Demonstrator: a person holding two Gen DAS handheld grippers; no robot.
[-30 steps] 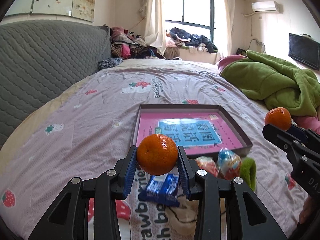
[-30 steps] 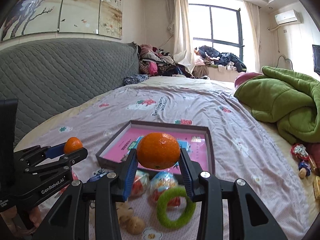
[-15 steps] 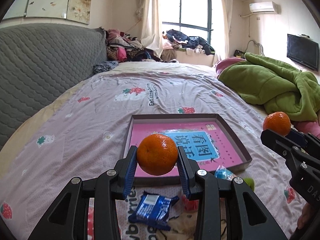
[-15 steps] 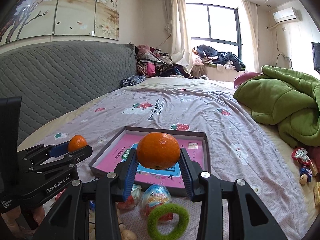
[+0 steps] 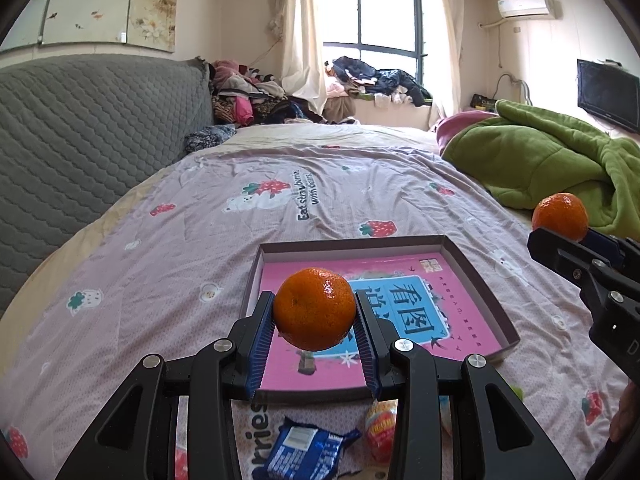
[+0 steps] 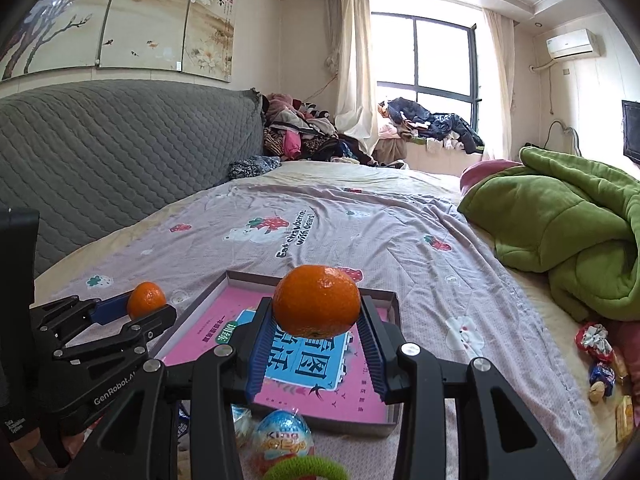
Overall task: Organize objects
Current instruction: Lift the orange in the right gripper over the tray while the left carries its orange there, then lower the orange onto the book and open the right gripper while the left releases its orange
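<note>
My left gripper (image 5: 315, 312) is shut on an orange tangerine (image 5: 314, 309) and holds it above the near edge of a shallow box lid with a pink inside (image 5: 472, 264). My right gripper (image 6: 316, 308) is shut on a second tangerine (image 6: 317, 300) above the same lid (image 6: 394, 308). Each gripper shows in the other's view: the right one with its tangerine (image 5: 560, 216) at the right edge, the left one with its tangerine (image 6: 146, 300) at the left.
Near the lid's front edge lie a blue snack packet (image 5: 308, 452), a chocolate egg (image 6: 282, 440), another egg (image 5: 380, 428) and a green ring (image 6: 304, 470). A green quilt (image 6: 560, 220) is piled at the right, wrapped sweets (image 6: 600, 356) below it. A grey headboard (image 6: 120, 152) runs along the left.
Both grippers have moved forward and up with their tangerines, from above the loose snacks to above the lid's near part. The snacks have slid down toward the bottom of both views.
</note>
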